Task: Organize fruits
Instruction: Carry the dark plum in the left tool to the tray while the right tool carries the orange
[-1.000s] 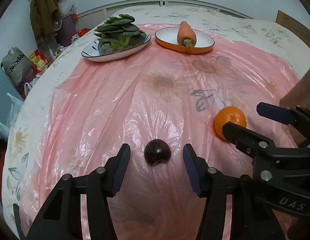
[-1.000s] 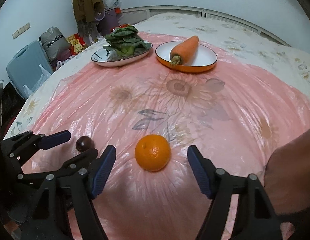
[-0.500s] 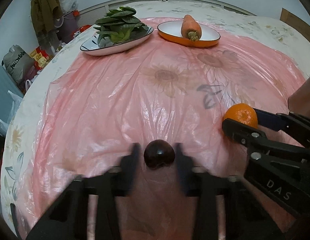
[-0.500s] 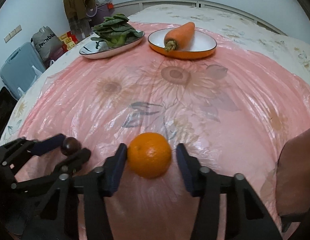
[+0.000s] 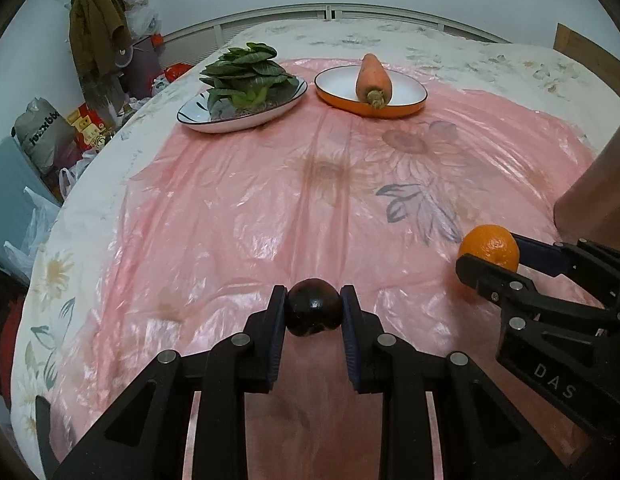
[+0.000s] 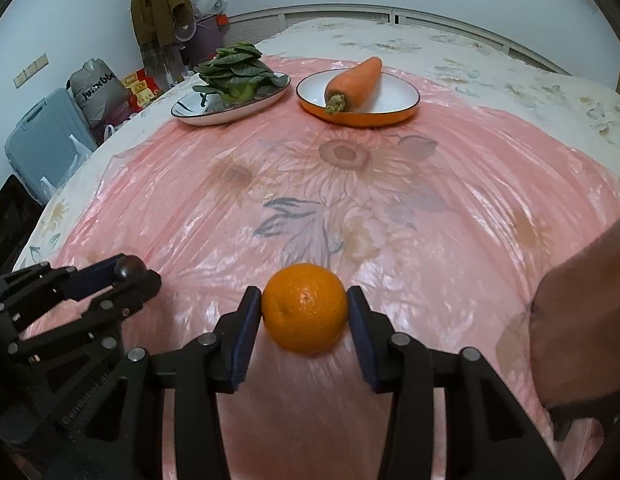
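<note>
Legible writing: the letters "DAS" are moulded in white on the body of the right gripper (image 5: 490,258) as seen from the left wrist view. A grey bag (image 6: 97,90) on the floor at left carries bold lettering that appears mirrored and cannot be read with confidence. Faint embossed text on the left gripper's body in the right wrist view is illegible.

Task items: the left gripper (image 5: 313,314) is clamped on a small dark round fruit (image 5: 313,312), both pads pressing its sides, just above the pink plastic sheet (image 5: 270,200) covering the bed. The right gripper is clamped on the orange (image 6: 305,308), pads touching both sides, near the front of the sheet. The two held fruits sit near each other, side by side.

At the far end, leafy greens (image 5: 246,74) lie on a white plate with dark rim (image 5: 198,120); beside it a carrot (image 5: 373,76) lies in an orange-sided dish (image 5: 406,106).

Change from one second ago: both grippers then stood wide with each fruit resting loose on the sheet between the pads; both are now closed on their fruit.
</note>
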The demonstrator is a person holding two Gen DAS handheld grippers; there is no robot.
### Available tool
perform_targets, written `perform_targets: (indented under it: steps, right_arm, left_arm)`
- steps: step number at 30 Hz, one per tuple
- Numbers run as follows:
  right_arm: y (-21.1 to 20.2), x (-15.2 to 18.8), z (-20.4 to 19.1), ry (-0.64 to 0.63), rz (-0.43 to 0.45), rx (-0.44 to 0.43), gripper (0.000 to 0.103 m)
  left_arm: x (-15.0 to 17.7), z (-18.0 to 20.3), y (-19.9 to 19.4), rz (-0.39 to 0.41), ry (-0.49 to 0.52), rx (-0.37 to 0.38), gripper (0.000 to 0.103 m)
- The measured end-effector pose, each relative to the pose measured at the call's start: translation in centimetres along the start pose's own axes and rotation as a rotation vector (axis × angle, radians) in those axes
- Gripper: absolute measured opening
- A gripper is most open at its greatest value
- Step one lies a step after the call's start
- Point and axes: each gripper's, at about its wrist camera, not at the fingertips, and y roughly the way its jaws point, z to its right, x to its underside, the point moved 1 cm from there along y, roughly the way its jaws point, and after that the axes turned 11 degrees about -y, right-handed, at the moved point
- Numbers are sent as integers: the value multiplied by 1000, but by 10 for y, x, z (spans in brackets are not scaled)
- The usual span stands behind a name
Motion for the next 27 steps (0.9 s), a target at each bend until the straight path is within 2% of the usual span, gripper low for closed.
perform_targets:
  steps: [13, 20, 27]
  right_arm:
    - [-65, 27, -6, 0, 22, -12, 80]
    - [-111, 61, -14, 6, 29, -45, 80]
    - [-164, 107, -4, 25, 39, -49, 80]
  left_arm:
    - [19, -7, -55, -5, -16, 34, 22]
    - [47, 2, -96, -23, -19, 76, 22]
    - [76, 29, -134, -29, 14, 108, 22]
